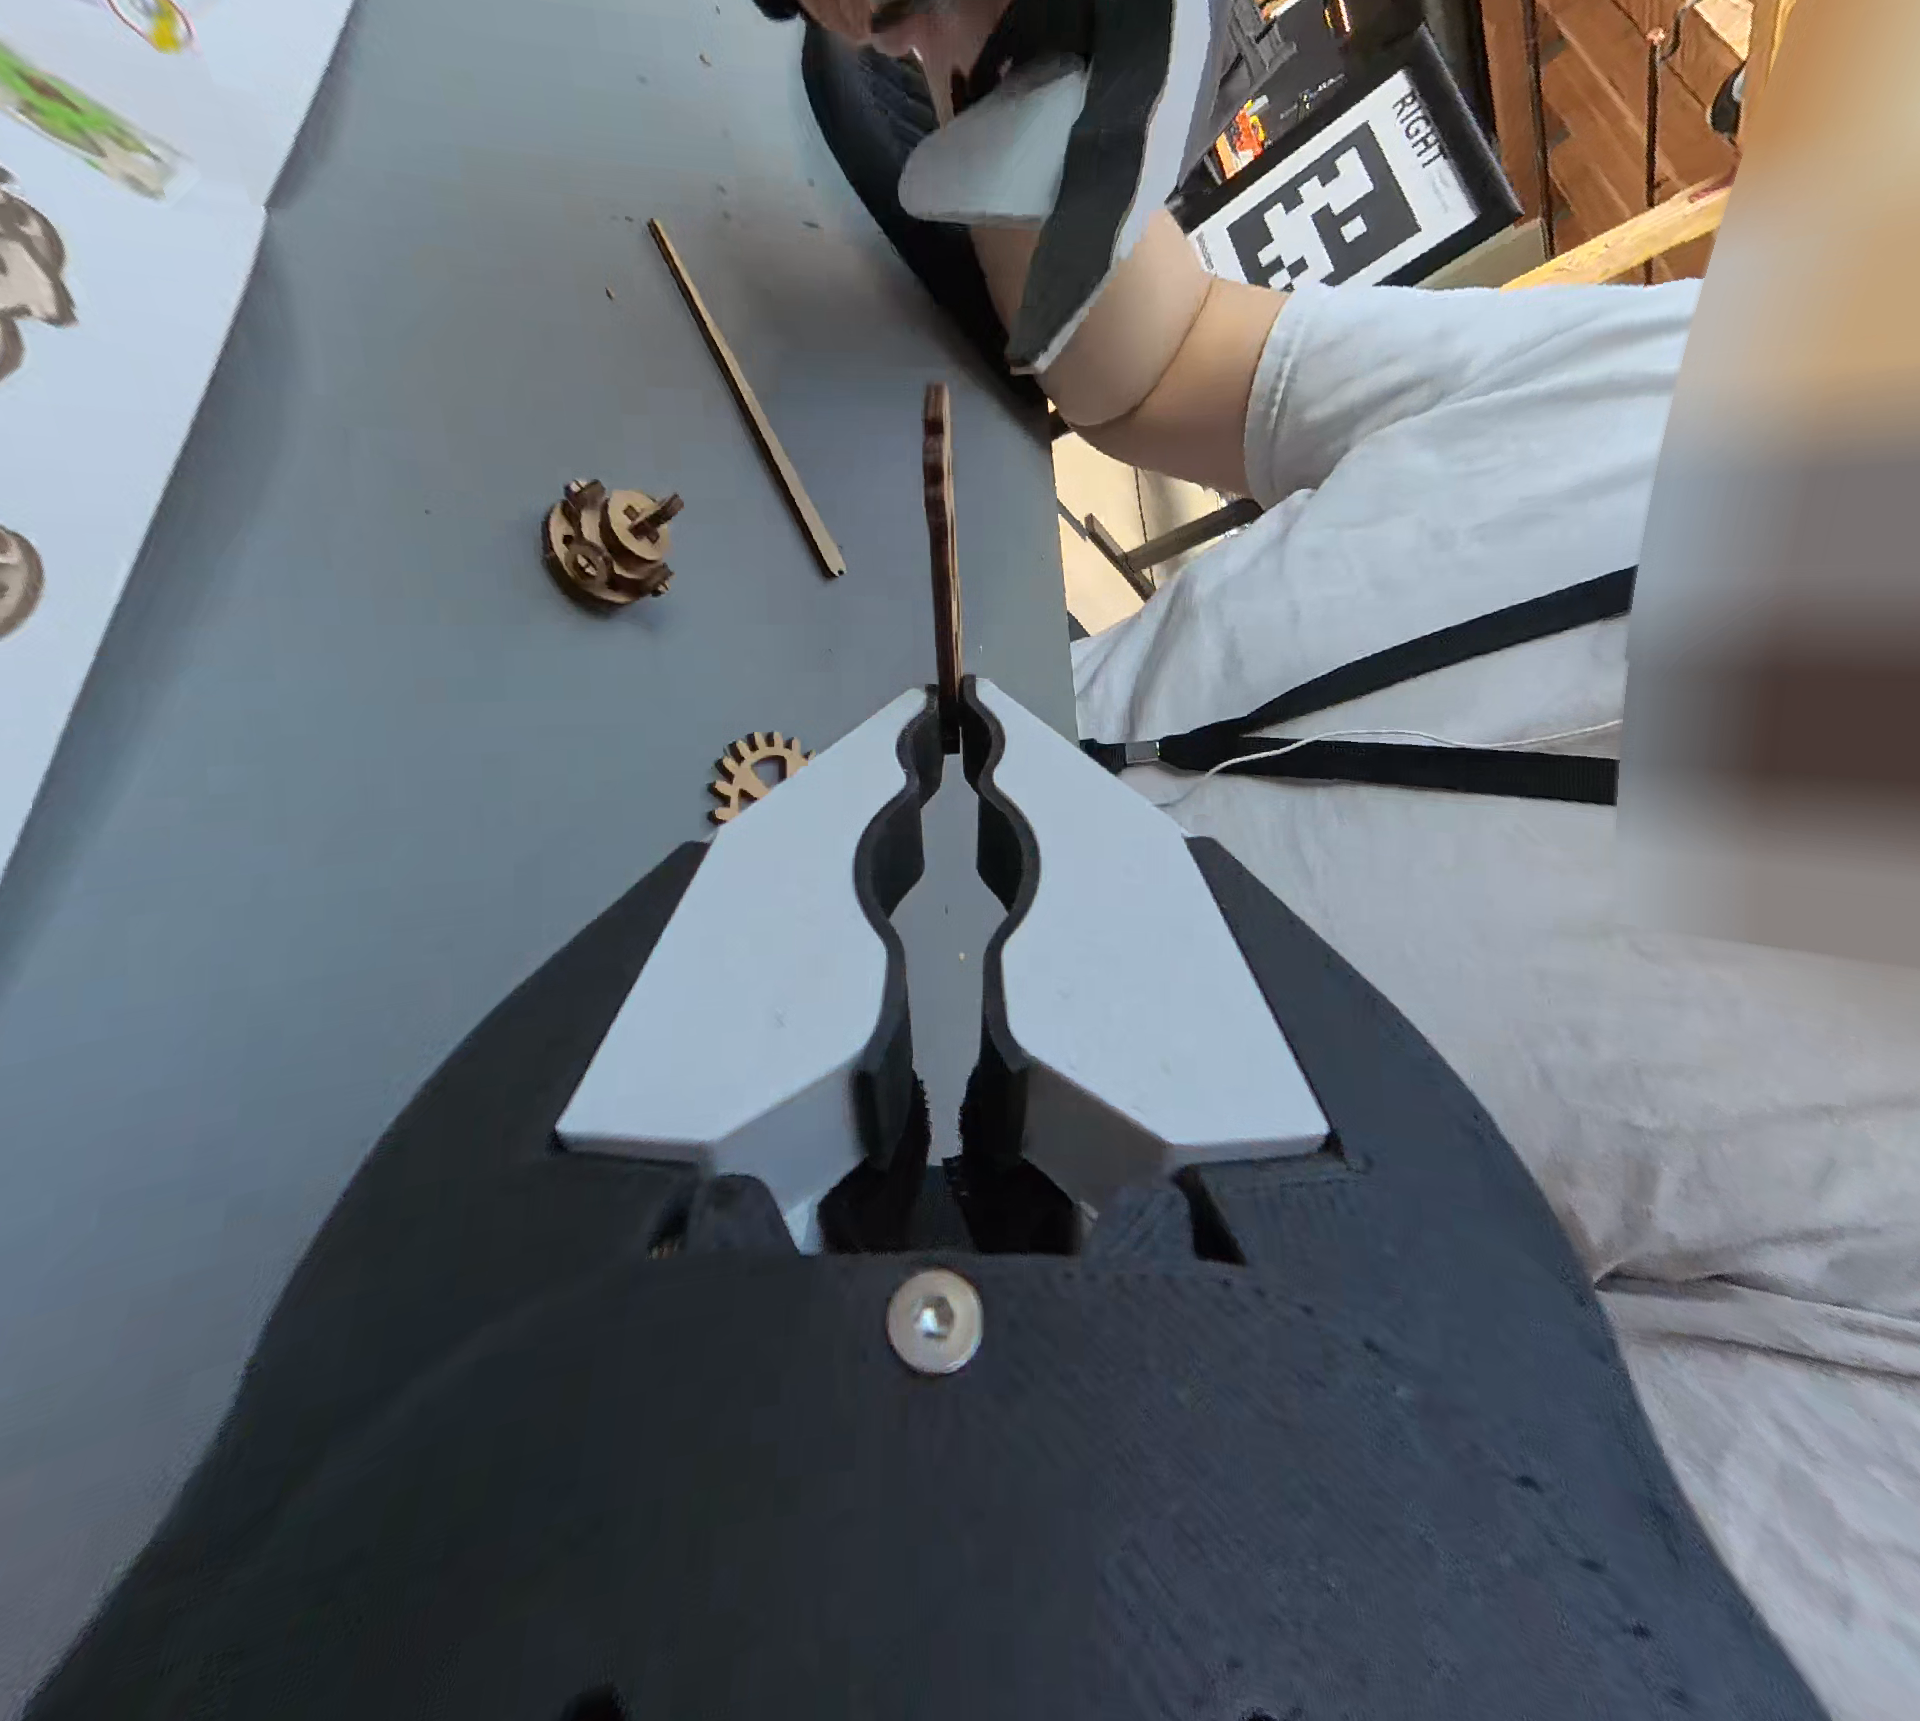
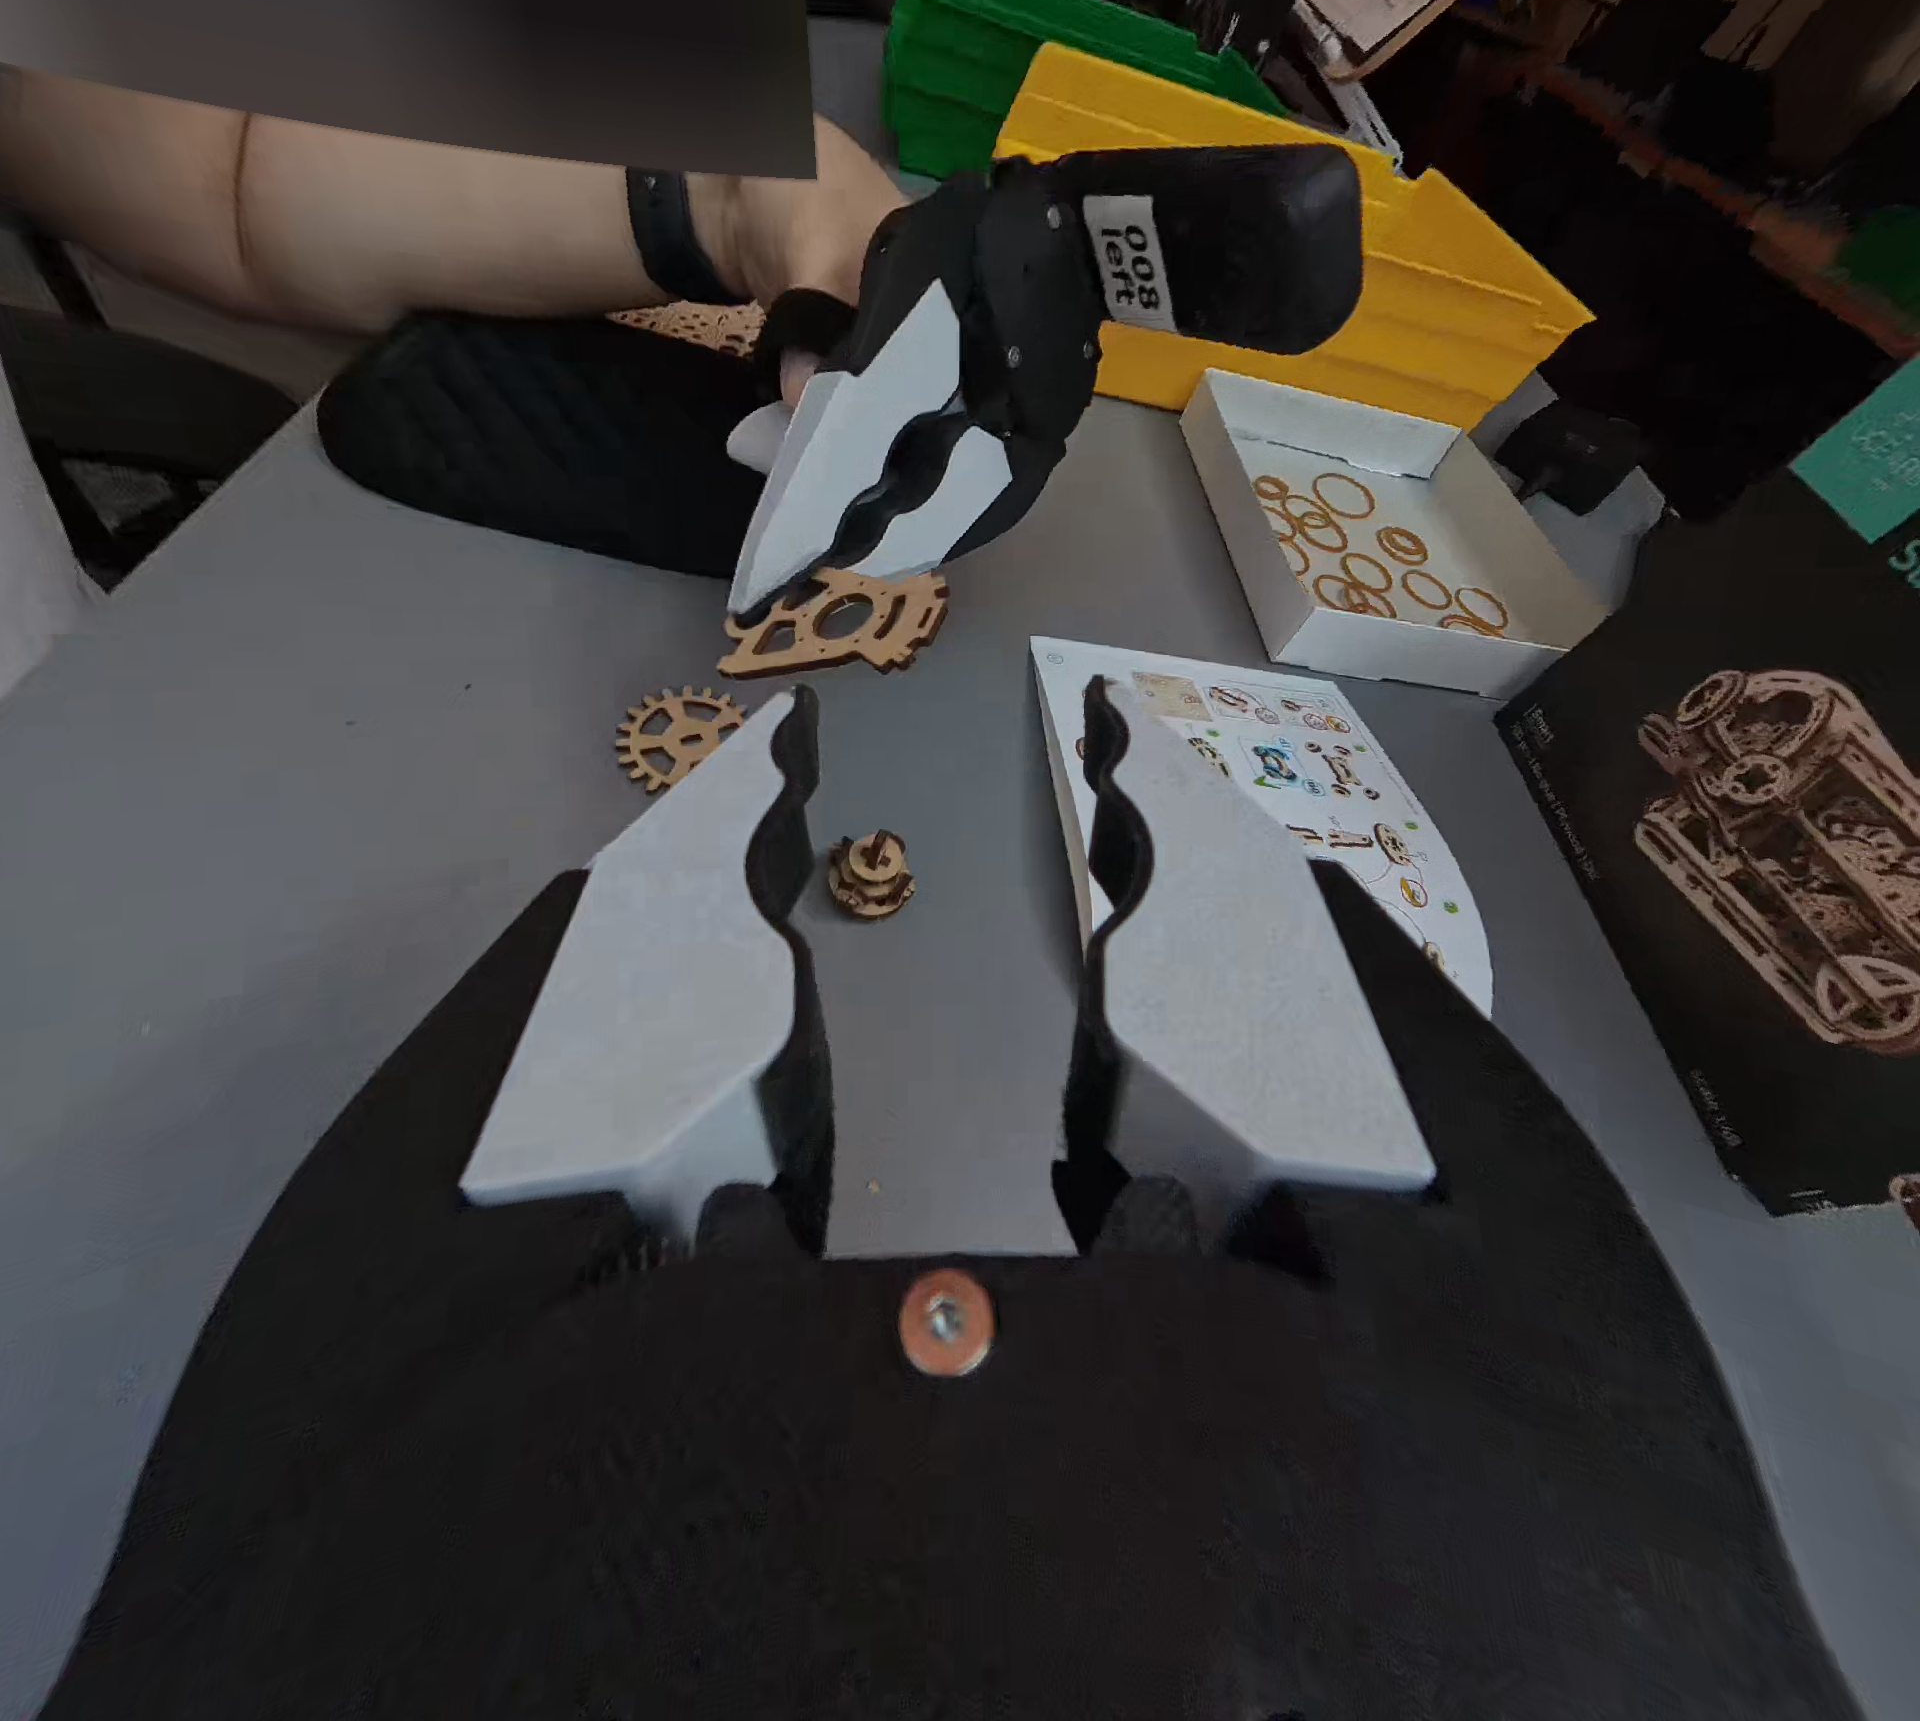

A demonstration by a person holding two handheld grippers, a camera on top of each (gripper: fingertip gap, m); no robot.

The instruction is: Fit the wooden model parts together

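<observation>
My left gripper [image 1: 954, 703] is shut on a flat wooden plate [image 1: 940, 528], seen edge-on and standing up from its tips. In the right wrist view that plate [image 2: 842, 622] has cut-outs and a toothed edge, and the left gripper [image 2: 774, 606] pinches its left end just above the table. A small wooden hub assembly [image 1: 608, 541] lies on the grey table, with a thin wooden stick [image 1: 743, 398] beside it and a loose gear [image 1: 753, 767] near my left fingers. My right gripper [image 2: 945, 715] is open and empty, with the hub [image 2: 871, 876] on the table between its fingers and the gear [image 2: 675, 734] to its left.
An instruction sheet [image 2: 1299, 788] lies right of the right gripper. A white tray of wooden rings [image 2: 1371, 539], a dark product box [image 2: 1766, 840], and yellow [image 2: 1351, 300] and green [image 2: 997, 50] bins stand behind. The person's arm [image 2: 364, 217] and a black rest [image 2: 540, 435] are at left. Spacing between my two grippers at the tips: around 7 centimetres. It is some 15 centimetres from my left tips to the black rest [image 2: 540, 435].
</observation>
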